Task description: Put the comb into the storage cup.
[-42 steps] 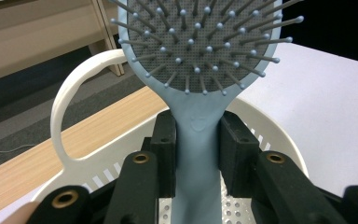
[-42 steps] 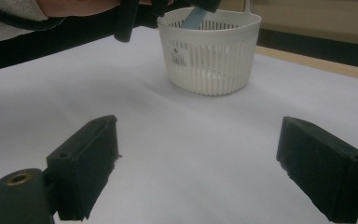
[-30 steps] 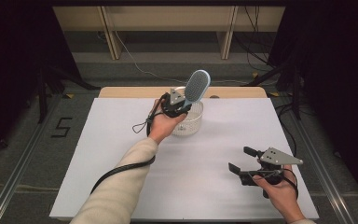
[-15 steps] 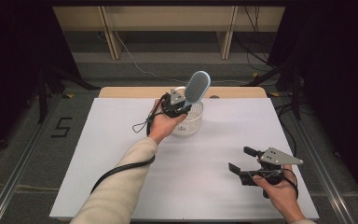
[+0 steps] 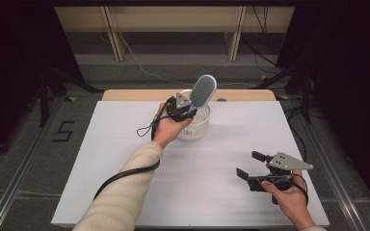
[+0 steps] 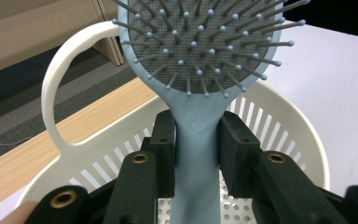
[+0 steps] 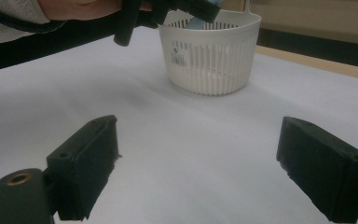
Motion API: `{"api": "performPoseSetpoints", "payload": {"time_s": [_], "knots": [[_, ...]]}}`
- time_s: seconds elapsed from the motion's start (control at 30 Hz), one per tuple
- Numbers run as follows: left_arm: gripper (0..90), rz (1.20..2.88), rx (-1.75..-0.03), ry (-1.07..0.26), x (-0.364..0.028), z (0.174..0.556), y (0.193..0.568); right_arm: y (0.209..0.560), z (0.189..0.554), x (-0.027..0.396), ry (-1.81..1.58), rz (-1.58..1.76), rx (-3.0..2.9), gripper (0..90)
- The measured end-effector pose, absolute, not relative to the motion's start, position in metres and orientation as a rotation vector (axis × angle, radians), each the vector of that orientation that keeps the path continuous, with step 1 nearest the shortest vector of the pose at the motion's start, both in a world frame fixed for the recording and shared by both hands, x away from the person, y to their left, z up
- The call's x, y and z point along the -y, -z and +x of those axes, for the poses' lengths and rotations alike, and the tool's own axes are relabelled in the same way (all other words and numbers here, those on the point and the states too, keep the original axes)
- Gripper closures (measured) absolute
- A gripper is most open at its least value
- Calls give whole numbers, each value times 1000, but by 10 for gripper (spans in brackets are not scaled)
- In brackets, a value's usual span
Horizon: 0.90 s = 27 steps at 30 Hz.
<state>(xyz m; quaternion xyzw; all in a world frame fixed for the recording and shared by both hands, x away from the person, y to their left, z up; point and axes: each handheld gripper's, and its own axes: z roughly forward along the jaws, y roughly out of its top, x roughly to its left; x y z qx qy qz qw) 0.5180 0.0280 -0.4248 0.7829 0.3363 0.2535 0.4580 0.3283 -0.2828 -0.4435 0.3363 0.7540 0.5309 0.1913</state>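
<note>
High view: white desk; white slotted basket at about 12 o'clock from desk centre, near the far edge; my left gripper at the basket's near-left rim, clamped on the handle of a pale blue hairbrush, whose head rises up and tilts toward 1 o'clock above the basket; my right gripper at 4 o'clock, low over bare desk, well apart from the basket, nothing in it. Left gripper view: both black pads pressed on the brush neck just below the bristle pad, handle running down between them, jaws closed to the width of that handle; basket's loop handle at 10 o'clock, perforated floor beneath. Right gripper view: my two jaws wide apart and empty, basket standing upright at 12 o'clock on the desk, left hand at 11 o'clock. Step judged: hairbrush being put into the basket, handle first. Next move, by my reckoning: lower until the handle end meets the floor, part the pads, withdraw upward clear of the rim without tipping the light basket.
</note>
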Motion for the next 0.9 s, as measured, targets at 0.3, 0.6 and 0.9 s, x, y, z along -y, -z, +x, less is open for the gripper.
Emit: {"api": "performPoseSetpoints", "payload": {"time_s": [0.3, 0.6, 0.9], "knots": [[536, 1963, -855, -599, -31, 518, 427, 443, 328, 283, -1490, 945, -2115, 133], [285, 1947, -875, -592, -50, 508, 414, 444, 328, 282, -1487, 942, -2119, 133], [143, 1973, -867, -553, -66, 495, 403, 444, 328, 282, -1485, 944, -2117, 134]]}}
